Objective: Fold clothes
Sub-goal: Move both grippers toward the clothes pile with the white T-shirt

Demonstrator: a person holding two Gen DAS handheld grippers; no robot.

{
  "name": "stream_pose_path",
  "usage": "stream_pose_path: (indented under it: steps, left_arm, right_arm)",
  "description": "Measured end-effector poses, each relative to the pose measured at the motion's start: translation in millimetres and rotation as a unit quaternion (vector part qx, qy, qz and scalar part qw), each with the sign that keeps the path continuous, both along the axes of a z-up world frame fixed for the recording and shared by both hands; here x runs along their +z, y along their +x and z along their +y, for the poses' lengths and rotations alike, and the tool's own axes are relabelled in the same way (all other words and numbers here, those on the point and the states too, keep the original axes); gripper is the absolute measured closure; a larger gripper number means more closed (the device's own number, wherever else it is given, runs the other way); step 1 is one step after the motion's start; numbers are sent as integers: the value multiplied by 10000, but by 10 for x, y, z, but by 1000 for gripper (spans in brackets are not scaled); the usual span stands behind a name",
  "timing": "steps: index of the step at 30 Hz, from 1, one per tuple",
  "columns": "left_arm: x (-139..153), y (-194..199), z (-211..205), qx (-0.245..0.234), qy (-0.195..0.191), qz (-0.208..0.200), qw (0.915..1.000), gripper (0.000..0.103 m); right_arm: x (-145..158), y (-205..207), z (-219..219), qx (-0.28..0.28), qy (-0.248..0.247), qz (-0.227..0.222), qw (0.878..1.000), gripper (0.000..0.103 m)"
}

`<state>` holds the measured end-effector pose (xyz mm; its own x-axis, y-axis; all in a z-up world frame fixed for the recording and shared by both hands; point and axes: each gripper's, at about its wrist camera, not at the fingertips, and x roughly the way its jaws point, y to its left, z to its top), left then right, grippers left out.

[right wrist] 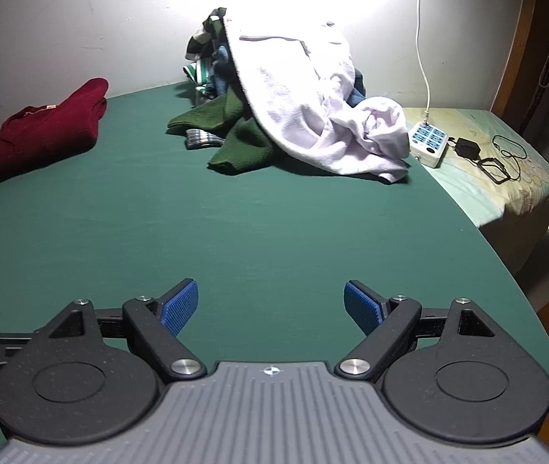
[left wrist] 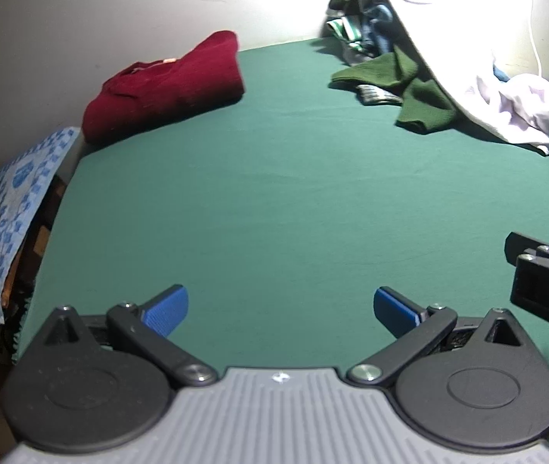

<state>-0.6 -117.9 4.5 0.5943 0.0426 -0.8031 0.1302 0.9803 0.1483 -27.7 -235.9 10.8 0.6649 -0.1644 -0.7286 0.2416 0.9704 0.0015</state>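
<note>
A folded dark red sweater (left wrist: 166, 85) (right wrist: 42, 131) lies at the far left of the green table (left wrist: 274, 201) (right wrist: 236, 232). Against the back wall is a heap of unfolded clothes: a pale lilac garment (right wrist: 313, 116) (left wrist: 506, 104) draped over a dark green one (right wrist: 243, 139) (left wrist: 410, 89), with striped and blue pieces (right wrist: 205, 73) behind. My left gripper (left wrist: 280, 309) hovers open over the near table, nothing between its blue pads. My right gripper (right wrist: 270, 305) is open too and holds nothing. Its black body (left wrist: 545, 278) shows at the right edge of the left wrist view.
A blue-patterned cloth (left wrist: 15, 212) covers something beyond the table's left edge. To the right stands a lower surface with a white power strip (right wrist: 429, 143), a black charger (right wrist: 468, 150) and its cable. A white cord (right wrist: 423, 38) runs up the wall.
</note>
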Motion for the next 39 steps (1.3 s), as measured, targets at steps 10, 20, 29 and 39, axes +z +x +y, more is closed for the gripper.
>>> stream_pose_path:
  steps: [10, 20, 29, 39]
  left_arm:
    - [15, -18, -253, -75, 54, 19, 10000, 0]
    - [94, -37, -366, -109, 101, -53, 9999, 0]
    - [131, 5, -556, -298, -223, -28, 9993, 0]
    - [146, 1, -760, -265, -275, -99, 9992, 0]
  right_arm:
    - [37, -10, -166, 2, 54, 59, 10000, 18]
    - [75, -10, -296, 19, 159, -91, 9998, 18]
    - [87, -30, -597, -109, 126, -248, 9996, 18]
    - [126, -43, -859, 70, 19, -605, 9981, 16]
